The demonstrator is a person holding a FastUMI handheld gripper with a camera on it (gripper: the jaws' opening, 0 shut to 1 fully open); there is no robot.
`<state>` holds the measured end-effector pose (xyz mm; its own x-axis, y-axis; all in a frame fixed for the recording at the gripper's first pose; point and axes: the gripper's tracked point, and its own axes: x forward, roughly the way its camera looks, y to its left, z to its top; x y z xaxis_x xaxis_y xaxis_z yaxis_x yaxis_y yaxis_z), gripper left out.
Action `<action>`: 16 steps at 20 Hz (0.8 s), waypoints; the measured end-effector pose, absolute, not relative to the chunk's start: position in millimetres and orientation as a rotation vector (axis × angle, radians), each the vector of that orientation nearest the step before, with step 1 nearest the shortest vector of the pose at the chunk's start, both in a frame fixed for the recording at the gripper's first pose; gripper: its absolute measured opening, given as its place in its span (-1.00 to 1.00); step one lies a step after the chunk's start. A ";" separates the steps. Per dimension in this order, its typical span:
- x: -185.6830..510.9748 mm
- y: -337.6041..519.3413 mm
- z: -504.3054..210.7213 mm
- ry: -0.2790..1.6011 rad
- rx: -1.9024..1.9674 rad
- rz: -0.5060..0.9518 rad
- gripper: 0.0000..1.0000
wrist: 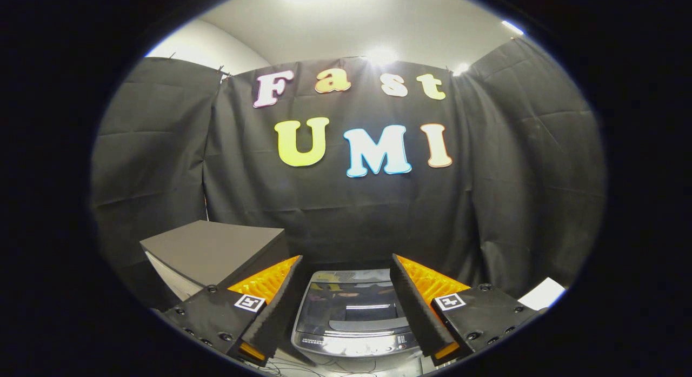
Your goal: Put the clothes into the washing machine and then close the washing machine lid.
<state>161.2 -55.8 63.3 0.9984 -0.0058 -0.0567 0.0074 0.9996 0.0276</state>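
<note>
The gripper (346, 269) is being held high and level, aimed at the booth wall, with the washing machine (354, 317) being framed low between its two fingers (281, 301). The jaws are being kept wide apart and nothing is being held between them. The washing machine's lid (351, 306) is being seen as a glossy, dark see-through panel lying flat over the tub, so it is being judged as shut or nearly shut; reflections are making this hard to confirm. A control strip (354, 342) is being shown along the near edge of the washing machine. A grey box (211, 252) is being seen just left of the washing machine, and a white sheet-like thing (543, 293) well to its right. No clothes are being made out around the washing machine; whether any are lying inside the tub cannot be told through the glare. The open, raised pose is being judged as an approach or retreat stance, keeping the fingers clear of the lid. Task stage is being judged as either the very start or the very end.
</note>
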 end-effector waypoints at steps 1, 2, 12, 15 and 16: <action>151.3 -54.5 67.4 0.048 0.029 -0.007 0.96; 141.5 -53.6 70.8 0.041 0.030 -0.007 0.96; 51.2 -56.2 88.8 0.000 0.027 -0.028 0.96; 35.8 -56.9 96.6 -0.007 0.021 -0.023 0.96; 32.3 -57.0 99.9 -0.014 0.020 -0.022 0.96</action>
